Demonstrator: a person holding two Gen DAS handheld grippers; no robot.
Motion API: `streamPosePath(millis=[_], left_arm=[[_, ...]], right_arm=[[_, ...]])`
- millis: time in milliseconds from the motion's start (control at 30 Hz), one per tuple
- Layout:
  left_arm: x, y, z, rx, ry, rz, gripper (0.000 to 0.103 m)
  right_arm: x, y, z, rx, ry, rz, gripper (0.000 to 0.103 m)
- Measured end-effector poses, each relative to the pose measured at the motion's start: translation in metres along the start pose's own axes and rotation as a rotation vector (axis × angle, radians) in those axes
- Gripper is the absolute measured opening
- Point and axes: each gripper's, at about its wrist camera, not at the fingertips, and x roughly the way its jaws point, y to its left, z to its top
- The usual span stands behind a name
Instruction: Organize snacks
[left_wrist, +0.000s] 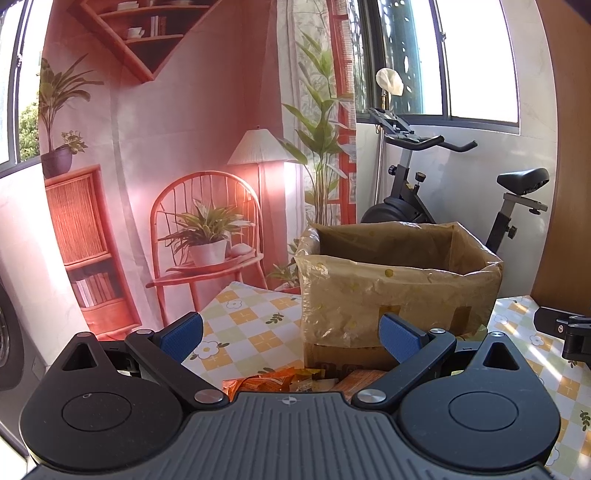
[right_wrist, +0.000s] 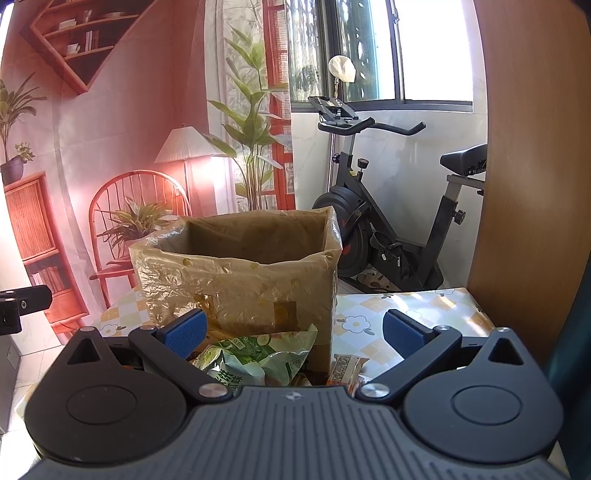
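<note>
Snack packets lie heaped on a flower-print tablecloth (right_wrist: 373, 314) at the foot of a plastic-lined cardboard box (right_wrist: 240, 273): a green snack bag (right_wrist: 255, 354) at 6 o'clock in the right wrist view, a small wrapped bar (right_wrist: 347, 365) just beside it toward 5 o'clock, and orange packets (left_wrist: 266, 380) at 6 o'clock in the left wrist view, partly hidden by the gripper body. The box stands upright with its top open, directly ahead of both tools. The right gripper (right_wrist: 291, 332) is held level over the heap, its blue-padded fingers (right_wrist: 184, 332) wide apart and holding nothing. The left gripper (left_wrist: 291, 336) is held likewise, fingers spread and empty, pointing at the box. An exercise bike (right_wrist: 384, 229) stands beyond the table at 2 o'clock, before a window.
</note>
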Motion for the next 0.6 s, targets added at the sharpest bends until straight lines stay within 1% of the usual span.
streamPosePath(millis=[600], left_arm=[[0.0003,0.0008,-0.0007,-0.004,0.002,0.001,0.102]], right_arm=[[0.0032,0.0020,-0.0039,0.001,0.001,0.003,0.103]])
